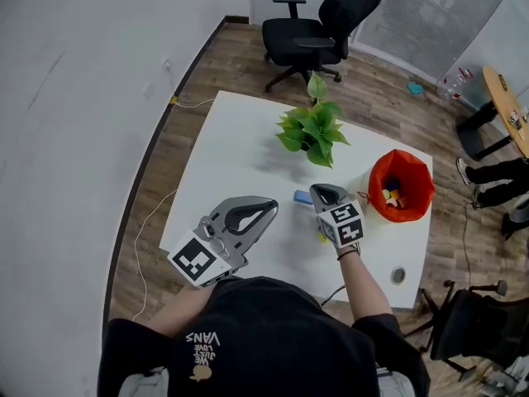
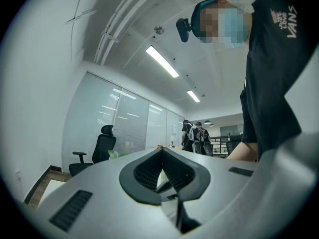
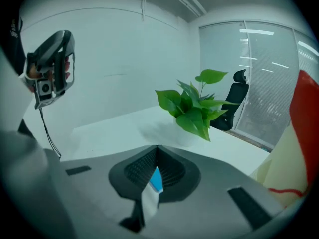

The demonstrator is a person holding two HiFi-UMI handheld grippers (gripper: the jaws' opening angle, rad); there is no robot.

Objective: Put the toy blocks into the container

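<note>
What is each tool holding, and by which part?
Nothing is held. The left tool and the right tool are both shut and empty. The blue block lies on the table beside the right tool's tip, ungripped.

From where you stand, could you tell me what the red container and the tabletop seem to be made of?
Red container: probably soft fabric or thin plastic; its rim is crumpled and uneven. Tabletop: likely laminate or painted board; white, smooth, matte, with soft shadows and no grain.
</note>
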